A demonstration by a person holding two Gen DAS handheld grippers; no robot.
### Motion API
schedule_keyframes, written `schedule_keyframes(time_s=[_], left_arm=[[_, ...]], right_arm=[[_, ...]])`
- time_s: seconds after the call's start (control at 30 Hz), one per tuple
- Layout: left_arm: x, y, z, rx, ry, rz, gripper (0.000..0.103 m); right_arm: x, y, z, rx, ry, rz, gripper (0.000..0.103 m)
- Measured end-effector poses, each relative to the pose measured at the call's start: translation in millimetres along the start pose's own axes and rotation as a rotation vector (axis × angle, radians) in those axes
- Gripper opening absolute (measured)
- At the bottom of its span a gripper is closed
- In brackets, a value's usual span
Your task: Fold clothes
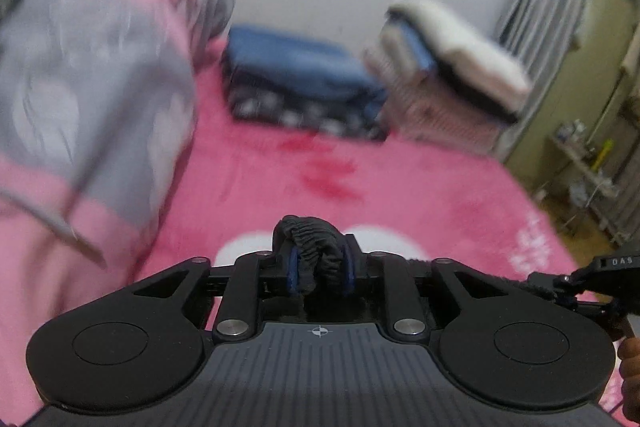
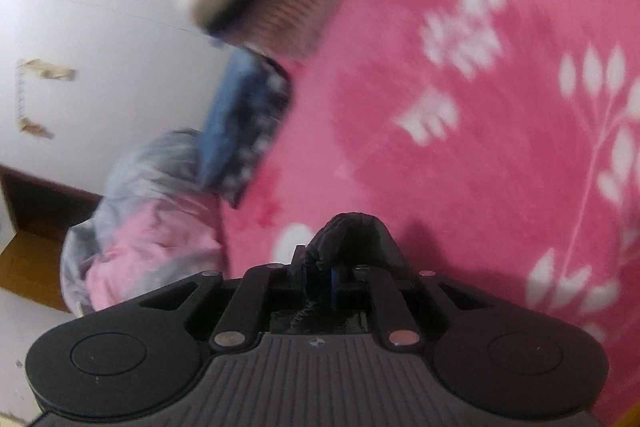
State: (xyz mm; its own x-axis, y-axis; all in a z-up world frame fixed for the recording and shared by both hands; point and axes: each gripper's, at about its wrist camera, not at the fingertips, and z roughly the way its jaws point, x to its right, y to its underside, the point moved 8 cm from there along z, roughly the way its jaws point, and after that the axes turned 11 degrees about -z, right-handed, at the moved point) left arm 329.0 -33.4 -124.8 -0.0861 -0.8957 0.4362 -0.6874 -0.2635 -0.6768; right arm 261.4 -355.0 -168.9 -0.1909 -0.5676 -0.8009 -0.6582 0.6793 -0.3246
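Between the blue-padded fingers of my left gripper point(image 1: 320, 259) sits a bunched fold of a black ribbed garment point(image 1: 316, 247), and the gripper is shut on it. A dark strip of that cloth point(image 1: 516, 281) runs right toward the black body of the other tool point(image 1: 600, 269). In the right wrist view my right gripper point(image 2: 334, 261) is shut on the black garment point(image 2: 348, 227) too, with cloth humped over its fingertips. Both grippers hover just above the pink blanket point(image 1: 420, 195). The rest of the garment is hidden below the gripper bodies.
Far across the bed stand a folded blue stack point(image 1: 296, 83) and a taller stack with a white fluffy top point(image 1: 452, 63). A pink and grey duvet point(image 1: 88, 87) is heaped at the left. A hand point(image 1: 632, 351) shows at the right edge. The view is motion-blurred.
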Motion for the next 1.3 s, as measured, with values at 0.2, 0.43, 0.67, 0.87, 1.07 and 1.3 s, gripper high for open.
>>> schedule_keyframes(time_s=[0.2, 0.43, 0.67, 0.87, 1.07, 1.3], left_arm=[[-28, 9, 8, -0.03, -0.029, -0.116, 0.069], [-36, -3, -4, -0.006, 0.01, -0.251, 0.09], [-21, -10, -33, 0.013, 0.022, -0.261, 0.091], [-6, -26, -112, 0.109, 0.073, -0.236, 0.091], [-15, -40, -223, 0.242, 0.05, -0.192, 0.093], [-33, -20, -323, 0.36, -0.029, -0.15, 0.096]], right_arm=[[15, 2, 7, -0.01, -0.091, 0.075, 0.051], [6, -2, -34, 0.054, -0.248, 0.159, 0.074], [4, 2, -81, 0.116, -0.379, 0.269, 0.075], [-21, 8, -130, 0.161, -0.461, 0.23, 0.075], [-53, 3, -211, 0.251, -0.501, 0.087, 0.075], [-84, 8, -292, 0.325, -0.503, -0.047, 0.075]])
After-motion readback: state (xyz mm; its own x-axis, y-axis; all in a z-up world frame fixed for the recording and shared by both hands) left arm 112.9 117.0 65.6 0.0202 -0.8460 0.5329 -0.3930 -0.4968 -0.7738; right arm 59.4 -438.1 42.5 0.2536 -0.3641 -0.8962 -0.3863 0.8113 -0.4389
